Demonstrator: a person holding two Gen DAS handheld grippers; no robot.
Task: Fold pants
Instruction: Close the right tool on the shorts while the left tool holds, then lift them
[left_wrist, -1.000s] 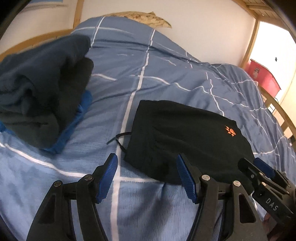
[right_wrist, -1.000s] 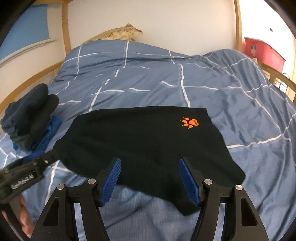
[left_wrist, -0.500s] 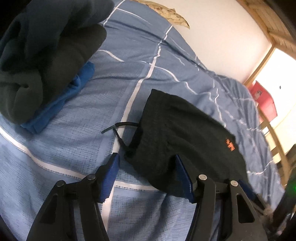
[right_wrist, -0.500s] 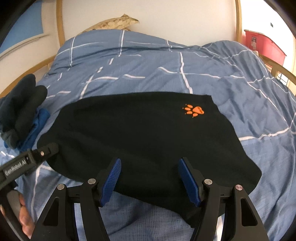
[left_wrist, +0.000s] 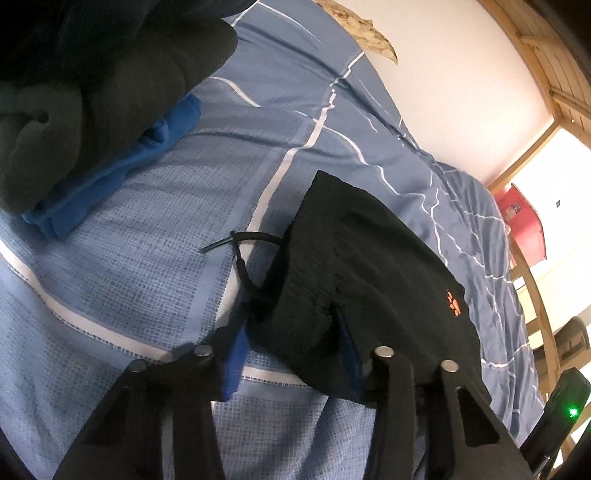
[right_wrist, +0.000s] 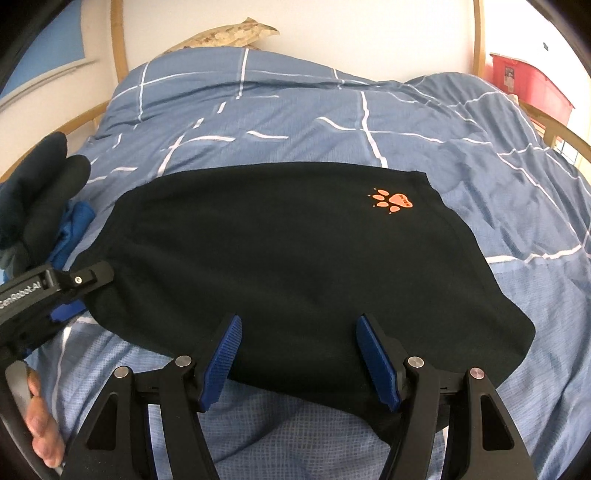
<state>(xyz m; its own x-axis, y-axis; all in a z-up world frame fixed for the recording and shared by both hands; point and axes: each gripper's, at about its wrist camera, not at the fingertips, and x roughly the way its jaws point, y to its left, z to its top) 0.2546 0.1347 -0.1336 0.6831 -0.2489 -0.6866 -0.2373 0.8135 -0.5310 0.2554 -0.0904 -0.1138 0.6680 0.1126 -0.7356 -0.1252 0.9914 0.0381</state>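
Note:
Folded black pants (right_wrist: 295, 251) with an orange paw print (right_wrist: 390, 201) lie flat on the blue checked duvet (right_wrist: 258, 110). In the left wrist view the pants (left_wrist: 369, 266) show their waistband end with a loose black drawstring (left_wrist: 240, 243). My left gripper (left_wrist: 291, 354) is open, its jaws straddling the near waistband corner; it also shows in the right wrist view (right_wrist: 74, 284) at the pants' left edge. My right gripper (right_wrist: 301, 358) is open, its blue pads over the pants' near edge.
A pile of dark and blue clothes (left_wrist: 92, 103) sits on the duvet at the left, also in the right wrist view (right_wrist: 40, 206). A red bin (right_wrist: 528, 85) stands beyond the wooden bed rail (left_wrist: 535, 291) at right. A patterned pillow (right_wrist: 225, 37) lies by the wall.
My left gripper has moved forward and down onto the waistband corner, which now sits between its jaws. My right gripper has moved closer over the pants' near edge.

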